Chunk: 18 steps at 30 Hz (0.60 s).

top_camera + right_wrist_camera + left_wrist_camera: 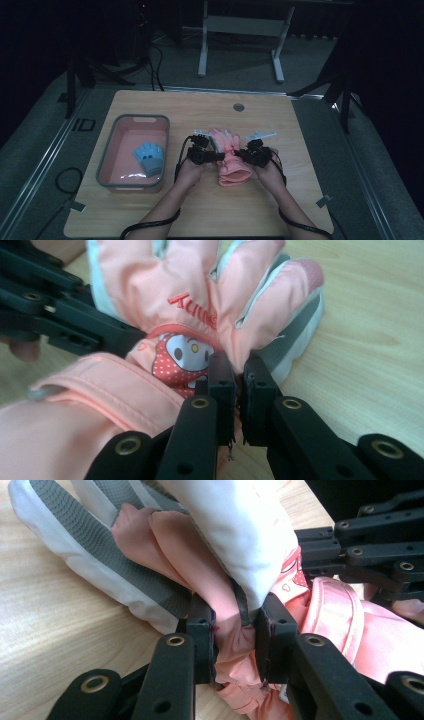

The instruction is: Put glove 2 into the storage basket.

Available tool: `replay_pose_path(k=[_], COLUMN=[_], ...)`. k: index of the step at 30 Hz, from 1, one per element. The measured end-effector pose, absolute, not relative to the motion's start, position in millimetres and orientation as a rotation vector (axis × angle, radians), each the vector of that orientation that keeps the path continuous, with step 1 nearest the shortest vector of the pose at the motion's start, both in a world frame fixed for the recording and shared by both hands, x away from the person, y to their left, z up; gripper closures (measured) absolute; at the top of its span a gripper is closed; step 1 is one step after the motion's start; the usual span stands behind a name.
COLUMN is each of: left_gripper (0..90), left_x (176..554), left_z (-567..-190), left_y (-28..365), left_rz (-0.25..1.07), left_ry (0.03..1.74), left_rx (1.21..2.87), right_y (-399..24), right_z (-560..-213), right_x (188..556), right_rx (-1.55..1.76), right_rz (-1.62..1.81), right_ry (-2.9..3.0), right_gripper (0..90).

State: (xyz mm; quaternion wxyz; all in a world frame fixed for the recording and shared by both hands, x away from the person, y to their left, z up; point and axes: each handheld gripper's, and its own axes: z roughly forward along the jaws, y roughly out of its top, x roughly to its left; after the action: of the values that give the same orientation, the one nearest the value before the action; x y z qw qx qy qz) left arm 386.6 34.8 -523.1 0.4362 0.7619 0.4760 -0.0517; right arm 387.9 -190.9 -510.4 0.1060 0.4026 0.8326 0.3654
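Both tools pinch pink glove (231,159) mid-table, bin (106,165) well left.

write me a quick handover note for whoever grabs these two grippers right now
Left gripper: shut on the pink glove, pinching its fabric on one side.
Right gripper: shut on the same glove's opposite edge.
The pink glove lies on the wooden table between both hands, cuff toward the person.
The blue glove already sits in the grey bin to the left.
Done: both grips set on the pink glove.
Left, probably: lift it and drop it in the bin beside the blue one.
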Motion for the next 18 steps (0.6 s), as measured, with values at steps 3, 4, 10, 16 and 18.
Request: replay_pose_path(k=[3,4,10,16,18], left_gripper=[72.9,72.9,67.7,34.1,32.1], left_x=[385.5,384.9,392.3,392.9,394.4], left_z=[-522.3,-526.7,-542.4,-546.0,-548.4], left_y=[36.4,37.0,50.1,49.5,49.4], left_rz=[-0.127,-0.141,-0.255,-0.174,-0.196], left_ry=[1.184,1.192,1.243,1.322,1.32], left_rx=[1.892,1.894,1.825,1.853,1.849], right_y=[-191.8,-191.9,-193.8,-201.1,-202.4], right_z=[-510.0,-511.7,-522.2,-529.4,-531.1], right_x=[389.1,389.7,402.4,414.1,415.9], right_rx=[1.196,1.212,1.338,1.427,1.448], right_rz=[1.091,1.098,1.093,1.112,1.13], right_ry=[2.463,2.464,2.525,2.581,2.591], right_gripper=[85.1,85.1,67.2,54.8,54.5])
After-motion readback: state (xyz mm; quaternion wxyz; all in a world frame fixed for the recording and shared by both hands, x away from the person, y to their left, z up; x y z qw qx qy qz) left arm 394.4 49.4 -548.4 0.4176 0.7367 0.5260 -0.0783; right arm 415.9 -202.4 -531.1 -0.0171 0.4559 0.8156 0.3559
